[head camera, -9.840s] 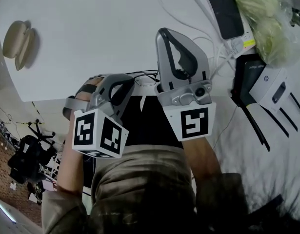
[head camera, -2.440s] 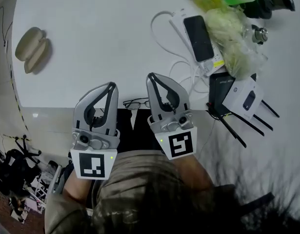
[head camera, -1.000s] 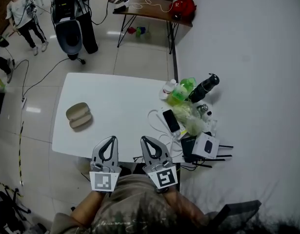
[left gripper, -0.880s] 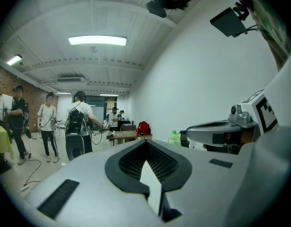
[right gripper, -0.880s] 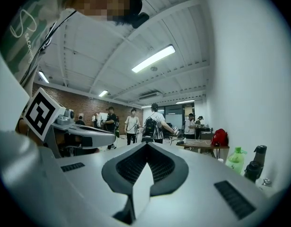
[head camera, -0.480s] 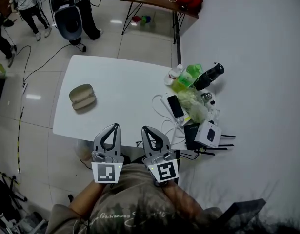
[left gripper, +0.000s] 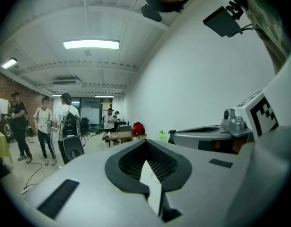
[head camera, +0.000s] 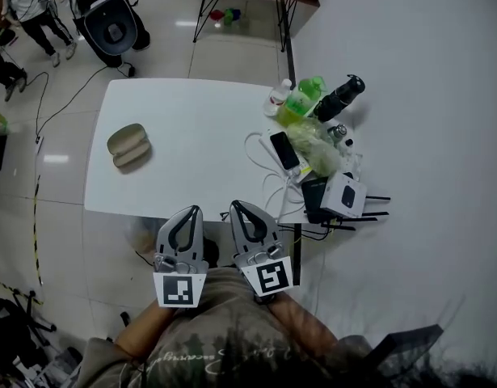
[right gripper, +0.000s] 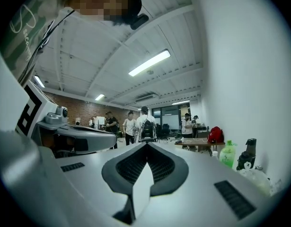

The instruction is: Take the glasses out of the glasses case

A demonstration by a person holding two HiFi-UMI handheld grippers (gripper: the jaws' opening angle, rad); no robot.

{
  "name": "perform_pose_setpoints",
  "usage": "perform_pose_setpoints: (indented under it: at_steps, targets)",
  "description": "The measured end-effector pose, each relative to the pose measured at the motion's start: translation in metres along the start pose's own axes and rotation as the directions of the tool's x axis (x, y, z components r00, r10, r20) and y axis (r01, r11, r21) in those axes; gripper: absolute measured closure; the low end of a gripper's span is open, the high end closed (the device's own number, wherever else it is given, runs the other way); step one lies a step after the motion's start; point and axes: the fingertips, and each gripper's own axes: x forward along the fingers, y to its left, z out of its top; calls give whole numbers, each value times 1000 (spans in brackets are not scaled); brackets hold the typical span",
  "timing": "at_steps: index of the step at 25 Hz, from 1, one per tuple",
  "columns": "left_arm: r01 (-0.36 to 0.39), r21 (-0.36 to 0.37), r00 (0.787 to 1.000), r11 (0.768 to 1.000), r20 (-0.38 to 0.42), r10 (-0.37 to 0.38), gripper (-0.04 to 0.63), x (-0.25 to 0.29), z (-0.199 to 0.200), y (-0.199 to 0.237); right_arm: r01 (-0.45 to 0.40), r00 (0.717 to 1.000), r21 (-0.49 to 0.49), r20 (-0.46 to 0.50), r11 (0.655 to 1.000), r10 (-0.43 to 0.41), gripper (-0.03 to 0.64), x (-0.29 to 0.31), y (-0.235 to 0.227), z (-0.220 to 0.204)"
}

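Note:
The beige glasses case (head camera: 128, 145) lies open on the left part of the white table (head camera: 191, 120), with nothing visible inside it. I cannot make out the glasses in any view. My left gripper (head camera: 192, 210) and right gripper (head camera: 234, 205) are held side by side at the table's near edge, far from the case. Both are shut and empty. In the left gripper view the left gripper (left gripper: 146, 143) shows its jaws pressed together, pointing level into the room. The right gripper (right gripper: 146, 145) looks the same in its own view.
The table's right end is crowded: a phone (head camera: 284, 150), white cables (head camera: 264, 186), a plastic bag (head camera: 319, 155), a green bottle (head camera: 301, 100), a black flask (head camera: 339, 98) and a white router box (head camera: 343, 196). Several people (head camera: 26, 6) and a chair (head camera: 111, 27) stand beyond.
The head view has pulled far back from the table and the room has come into sight. Over the last second both shut grippers shifted slightly together at the near edge.

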Motion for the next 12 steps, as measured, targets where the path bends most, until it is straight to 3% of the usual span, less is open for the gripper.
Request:
perform_pose_setpoints:
  at_steps: [4,12]
  targets:
    - [1,-7,1000,1000,23,-1,586,-13,2,-15,11,1000,7,2,1000,-11,604,-19,5,-1]
    - [-75,5,997,997,29,74,586,-63,-3,-40,-25,1000,-26,3,999,25,604,-71,31,-4]
